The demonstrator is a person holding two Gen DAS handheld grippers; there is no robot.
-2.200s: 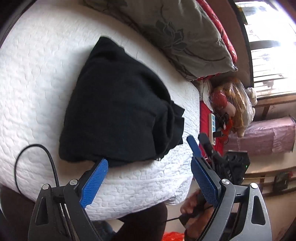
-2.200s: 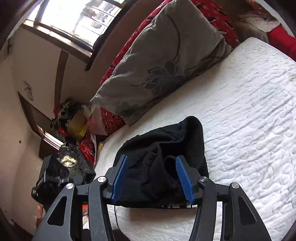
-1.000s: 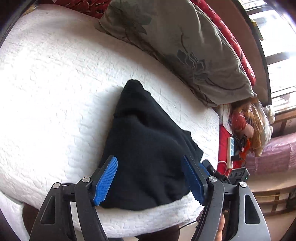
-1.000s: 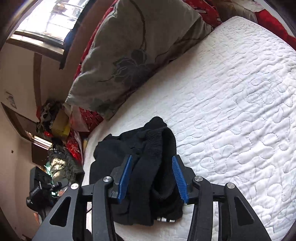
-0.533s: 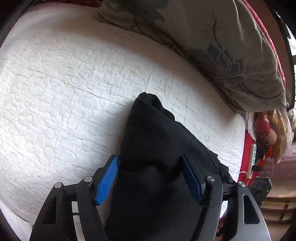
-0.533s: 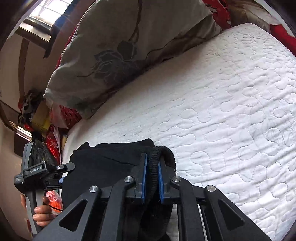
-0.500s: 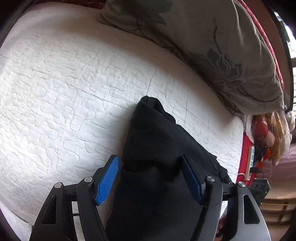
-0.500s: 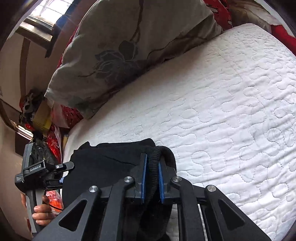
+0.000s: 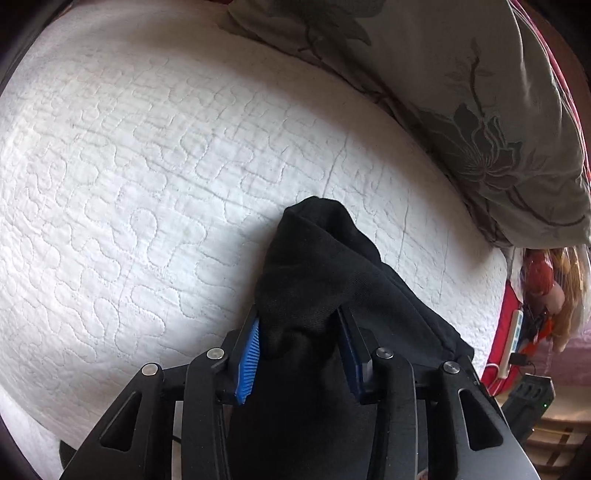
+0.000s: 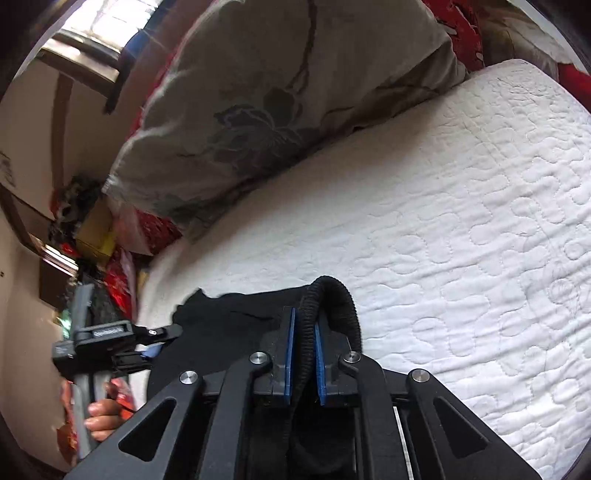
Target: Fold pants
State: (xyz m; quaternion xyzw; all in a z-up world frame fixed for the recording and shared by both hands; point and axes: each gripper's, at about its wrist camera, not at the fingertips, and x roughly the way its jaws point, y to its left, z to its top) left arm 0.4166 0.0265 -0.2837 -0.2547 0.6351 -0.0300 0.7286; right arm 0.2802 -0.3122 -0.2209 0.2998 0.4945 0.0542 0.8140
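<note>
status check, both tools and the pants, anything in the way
Right tool clamped on ribbed edge of black fabric pants. Left tool closing on bunched pants fabric. Pants on white quilted bed cover; nothing in the way.

Home bedroom. Bed with white quilted coverlet (image 9: pixel 155 177); large grey floral pillow (image 10: pixel 280 92) against red patterned bedding (image 10: pixel 458 26). Window (image 10: pixel 99 22) above. Cluttered bedside: power strip (image 9: pixel 511 343), doll (image 9: pixel 554 280), piled belongings (image 10: pixel 81 221).
</note>
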